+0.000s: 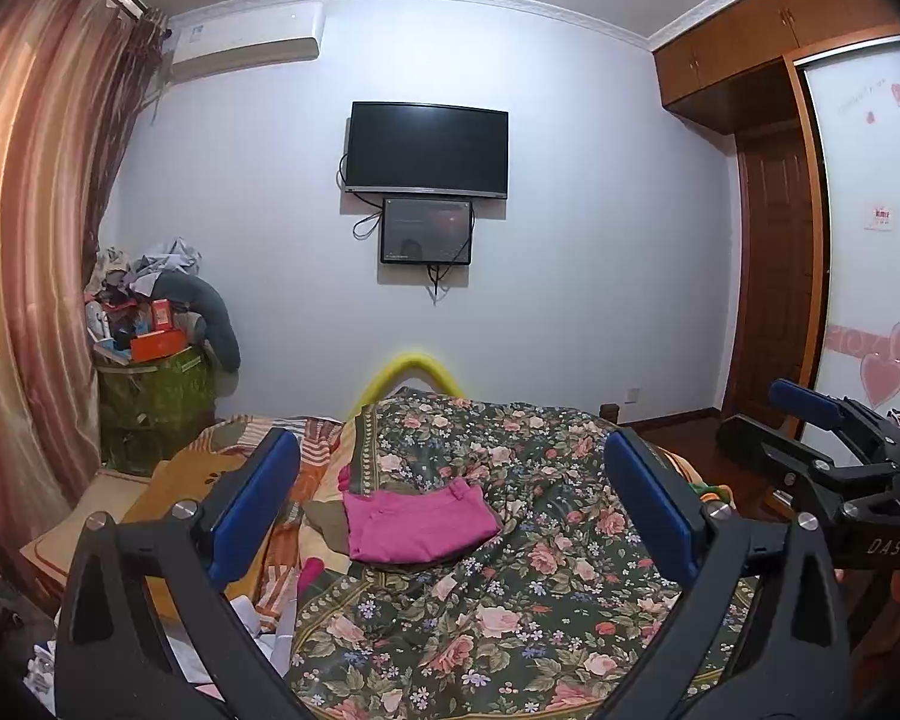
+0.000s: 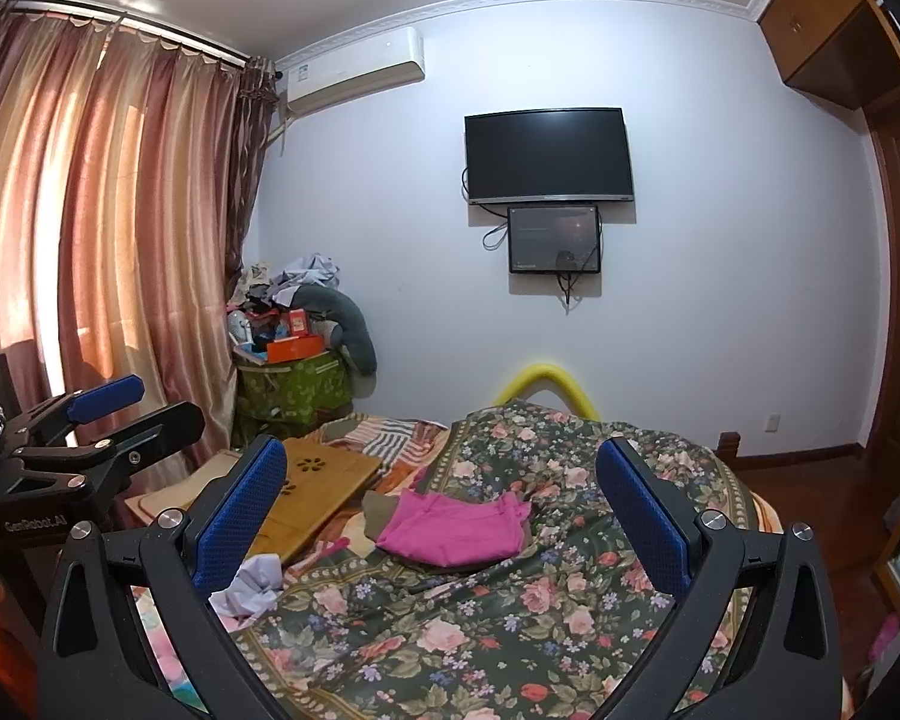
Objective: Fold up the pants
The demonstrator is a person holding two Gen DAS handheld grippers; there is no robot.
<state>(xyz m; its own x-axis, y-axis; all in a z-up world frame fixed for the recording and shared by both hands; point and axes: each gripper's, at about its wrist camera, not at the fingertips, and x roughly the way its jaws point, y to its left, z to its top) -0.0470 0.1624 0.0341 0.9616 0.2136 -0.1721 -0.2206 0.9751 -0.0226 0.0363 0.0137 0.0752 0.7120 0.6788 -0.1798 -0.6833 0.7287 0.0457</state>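
Pink pants (image 1: 417, 522) lie folded in a compact rectangle on the dark floral bedspread (image 1: 540, 588), partly on top of an olive-brown garment (image 1: 324, 525). They also show in the right wrist view (image 2: 456, 525). My left gripper (image 1: 450, 492) is open and empty, held above the bed short of the pants. My right gripper (image 2: 444, 495) is open and empty, at about the same distance from them. The right gripper shows at the right edge of the left wrist view (image 1: 810, 420), and the left gripper at the left edge of the right wrist view (image 2: 120, 408).
A bamboo lap tray (image 2: 306, 486) lies on the bed's left side. Crumpled white cloth (image 2: 249, 591) sits near the front left. A green bin piled with clutter (image 2: 294, 372) stands by the curtain (image 2: 90, 228). A yellow padded rail (image 2: 546, 381) marks the bed's far end.
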